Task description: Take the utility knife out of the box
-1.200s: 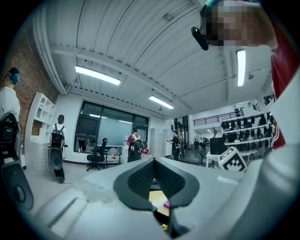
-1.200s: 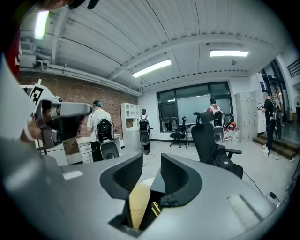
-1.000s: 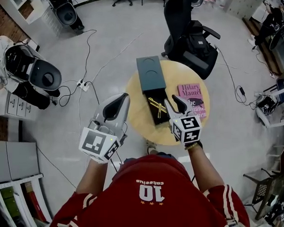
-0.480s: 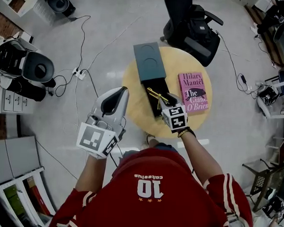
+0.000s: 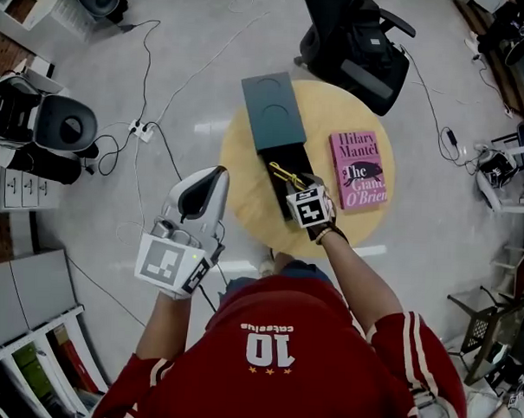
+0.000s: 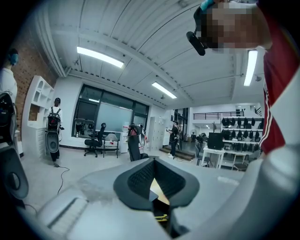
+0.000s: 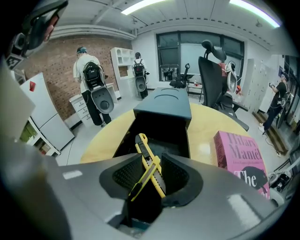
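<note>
Looking down from the head camera: a round wooden table (image 5: 245,199) stands on a grey floor; on it lies a long dark box (image 5: 278,191), open, with its grey-green lid (image 5: 271,109) lying at the far end, touching the tray. A pink book (image 5: 359,169) lies flat just beside the box, on the right; a black office chair (image 5: 356,43) stands beyond the table.

The yellow knife (image 5: 283,173) lies inside the box, slanted across the tray, and a thinner yellow strip crosses it.

The right gripper (image 5: 299,190) tilts down over the near end of the box; in its own view the jaws stand apart — the knife shows in the gap between them, and neither pad appears to press on it; the knife rests in the tray.

The left gripper (image 5: 213,174) hangs over the floor, off the table's left edge and well apart from the box; its jaws are closed with nothing held — only a sliver of table shows past them in its view.
</note>
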